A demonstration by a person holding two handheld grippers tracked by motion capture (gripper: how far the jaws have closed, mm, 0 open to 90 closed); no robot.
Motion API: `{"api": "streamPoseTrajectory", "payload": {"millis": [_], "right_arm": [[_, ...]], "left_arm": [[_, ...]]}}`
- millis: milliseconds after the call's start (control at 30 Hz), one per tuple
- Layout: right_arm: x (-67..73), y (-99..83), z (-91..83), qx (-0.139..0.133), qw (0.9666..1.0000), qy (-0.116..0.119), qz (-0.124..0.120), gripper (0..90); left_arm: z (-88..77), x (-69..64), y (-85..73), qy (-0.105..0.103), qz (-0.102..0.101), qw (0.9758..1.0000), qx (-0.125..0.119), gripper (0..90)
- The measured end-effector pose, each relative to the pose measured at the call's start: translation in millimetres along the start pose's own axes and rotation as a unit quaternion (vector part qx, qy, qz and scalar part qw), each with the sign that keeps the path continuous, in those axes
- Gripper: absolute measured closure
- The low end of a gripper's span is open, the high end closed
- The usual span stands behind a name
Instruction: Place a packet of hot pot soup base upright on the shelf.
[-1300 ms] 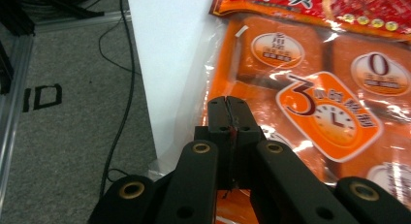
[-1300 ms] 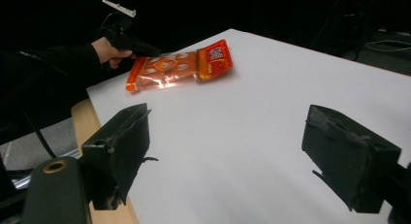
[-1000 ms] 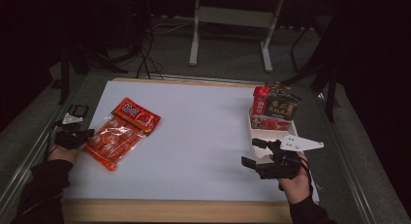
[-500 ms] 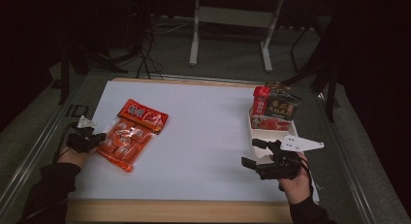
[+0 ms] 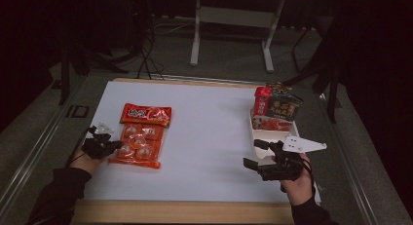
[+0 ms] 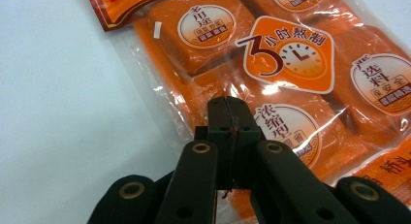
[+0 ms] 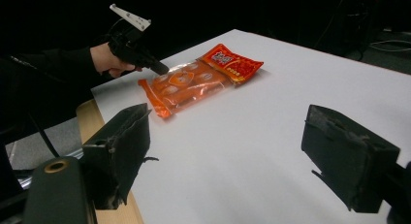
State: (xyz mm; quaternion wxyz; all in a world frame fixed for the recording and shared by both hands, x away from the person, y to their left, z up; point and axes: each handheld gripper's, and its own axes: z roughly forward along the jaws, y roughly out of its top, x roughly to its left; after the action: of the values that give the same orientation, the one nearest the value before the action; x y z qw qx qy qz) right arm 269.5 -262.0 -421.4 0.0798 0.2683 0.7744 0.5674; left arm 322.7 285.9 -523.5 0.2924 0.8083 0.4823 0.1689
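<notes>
An orange clear-plastic bag of wrapped snack blocks (image 5: 141, 137) lies on the left part of the white table top (image 5: 209, 132). My left gripper (image 5: 114, 146) is at the bag's left edge. In the left gripper view its jaws (image 6: 228, 105) are pressed together, pinching the bag (image 6: 300, 59) at its plastic rim. The right gripper view shows that same gripper (image 7: 162, 69) touching the bag (image 7: 194, 83) from afar. My right gripper (image 5: 252, 153) rests low at the right front, jaws wide apart (image 7: 228, 156) with nothing between them.
A white tray (image 5: 253, 132) at the right holds a red packet (image 5: 262, 101) and a dark box (image 5: 284, 107). A wooden strip (image 5: 185, 210) borders the table's near edge. Metal stand legs (image 5: 197, 35) and cables lie on the floor behind.
My left gripper has slid to the right with the bag, which has come further onto the table and turned more upright. The right gripper has stayed put.
</notes>
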Motion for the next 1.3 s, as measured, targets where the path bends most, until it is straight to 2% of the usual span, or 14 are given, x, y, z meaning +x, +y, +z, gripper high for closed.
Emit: {"api": "streamPoseTrajectory", "payload": {"millis": [233, 467, 567, 633, 800, 900, 1133, 1300], "right_arm": [[-0.7, 0.1, -1.7, -0.002, 1.0000, 0.001, 0.001, 17.4], [-1.6, -1.0, -0.4, 0.000, 1.0000, 0.000, 0.002, 17.3], [-1.5, -1.3, -0.2, 0.001, 1.0000, 0.001, 0.002, 17.4], [-1.3, -1.4, -0.4, 0.001, 1.0000, 0.001, 0.003, 17.4], [-2.2, -1.8, -1.0, -0.001, 1.0000, 0.002, 0.003, 17.4], [-2.5, -2.0, -1.0, -0.001, 1.0000, 0.003, 0.004, 17.4], [-1.5, -1.3, -2.8, -0.004, 1.0000, 0.003, 0.004, 17.3], [-2.1, -1.8, -2.4, -0.003, 1.0000, 0.002, 0.004, 17.4]], "left_arm": [[8.3, 13.0, 4.6, 0.022, -0.035, 0.9991, -0.011, 89.9], [19.5, 21.5, 14.6, 0.032, -0.043, 0.9985, -0.013, 90.0], [25.4, 22.8, 19.7, 0.038, -0.045, 0.9982, -0.008, 89.9], [29.1, 22.6, 22.5, 0.034, -0.047, 0.9983, -0.001, 90.0], [32.9, 17.2, 29.1, 0.035, -0.036, 0.9987, 0.009, 90.0], [33.7, 11.9, 30.7, 0.023, -0.033, 0.9991, 0.009, 90.0], [40.1, -10.6, 38.3, 0.003, -0.008, 0.9999, 0.009, 90.0], [46.1, -29.6, 45.8, -0.021, 0.007, 0.9997, 0.007, 90.0]]}}
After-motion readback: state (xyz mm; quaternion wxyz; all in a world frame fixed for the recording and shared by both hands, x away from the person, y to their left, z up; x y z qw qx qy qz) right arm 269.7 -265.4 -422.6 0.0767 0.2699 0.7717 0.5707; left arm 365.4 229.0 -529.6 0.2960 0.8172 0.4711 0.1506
